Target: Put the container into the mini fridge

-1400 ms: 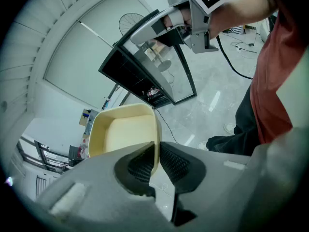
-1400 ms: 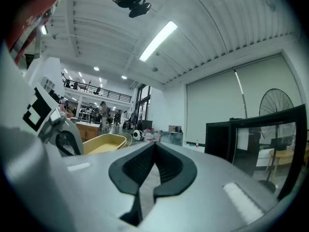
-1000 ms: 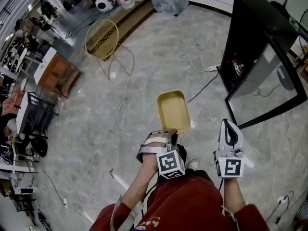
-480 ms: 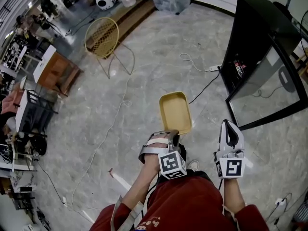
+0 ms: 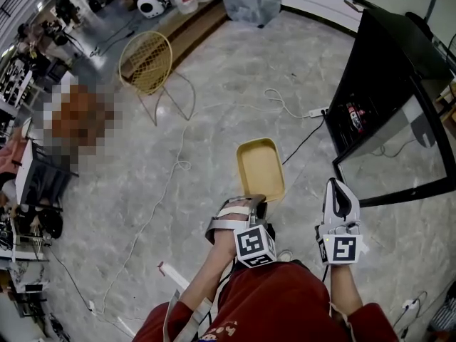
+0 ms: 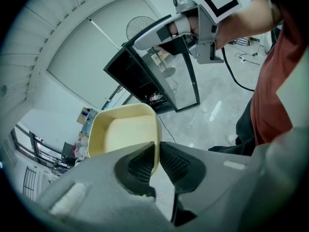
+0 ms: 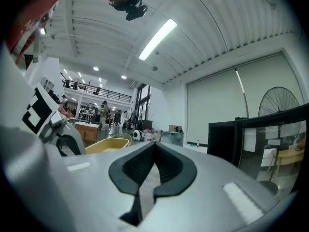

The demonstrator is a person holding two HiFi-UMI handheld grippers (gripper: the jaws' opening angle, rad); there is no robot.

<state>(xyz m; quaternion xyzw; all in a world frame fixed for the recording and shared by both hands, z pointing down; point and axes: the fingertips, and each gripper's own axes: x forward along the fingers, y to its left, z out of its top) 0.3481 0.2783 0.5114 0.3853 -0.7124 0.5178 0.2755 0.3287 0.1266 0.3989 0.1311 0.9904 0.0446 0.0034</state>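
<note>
Head view, looking steeply down: we hold a shallow yellow container (image 5: pixel 260 168) out in front of us in the left claw (image 5: pixel 257 204), above a grey marble floor (image 5: pixel 214 105). The left gripper view shows that claw closed on one wall of the container, one pad inside and one outside. The tray's body reaches away to the left of the jaws. The right claw (image 5: pixel 339 188) is just beside it; the right gripper view shows its jaws together with nothing between them. The black mini fridge (image 5: pixel 385 63) stands ahead to the right, well apart from the container, its glass door (image 5: pixel 395 152) swung open toward us. We judge this to be the carry toward the fridge. To do it well, we should keep the pinch firm and the tray level, since it hangs from a single wall. We should also steer round the door's edge, step over the black cable (image 5: pixel 303 140), and aim for a free shelf.
</note>
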